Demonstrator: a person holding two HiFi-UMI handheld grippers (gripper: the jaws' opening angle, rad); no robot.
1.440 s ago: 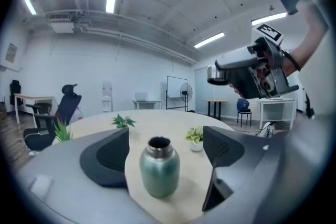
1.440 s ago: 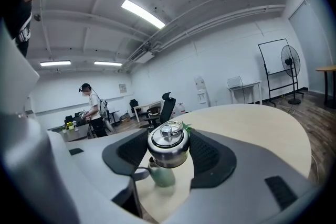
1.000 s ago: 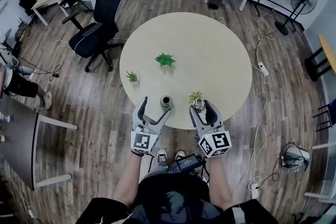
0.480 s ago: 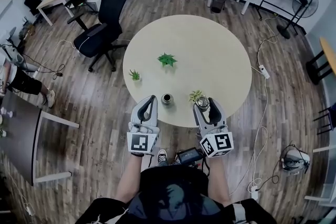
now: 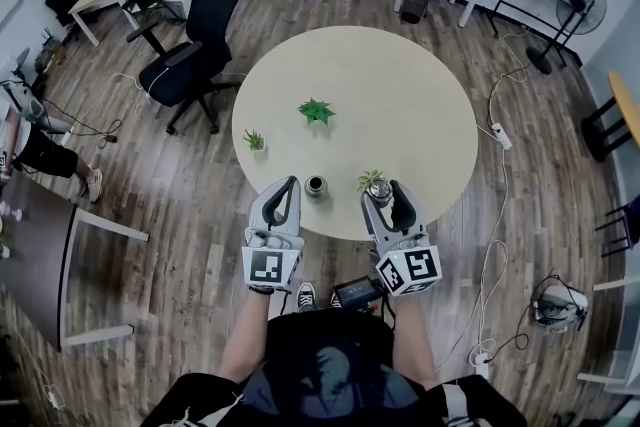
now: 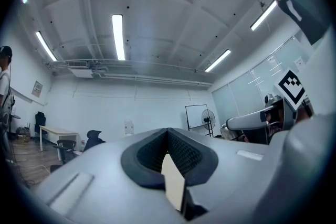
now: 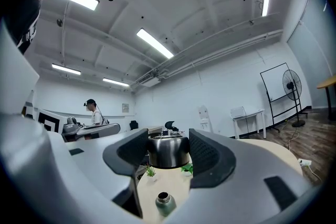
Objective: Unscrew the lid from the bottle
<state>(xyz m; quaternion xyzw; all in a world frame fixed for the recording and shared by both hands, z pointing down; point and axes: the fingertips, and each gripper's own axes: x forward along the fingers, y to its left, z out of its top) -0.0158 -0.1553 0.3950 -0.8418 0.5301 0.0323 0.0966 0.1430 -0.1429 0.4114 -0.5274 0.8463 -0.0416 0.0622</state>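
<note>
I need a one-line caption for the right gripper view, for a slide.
Right tool holds the steel lid; the open bottle stands on the round table.

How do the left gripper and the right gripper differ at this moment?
The left gripper has its jaws pressed together; the right gripper has them apart. The left gripper holds nothing; the right gripper clamps the steel lid, off the bottle. Both hover over the near edge of the table.

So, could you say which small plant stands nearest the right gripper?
The yellowish plant at the near edge of the table, just beside the right gripper; the two greener ones stand farther left.
</note>
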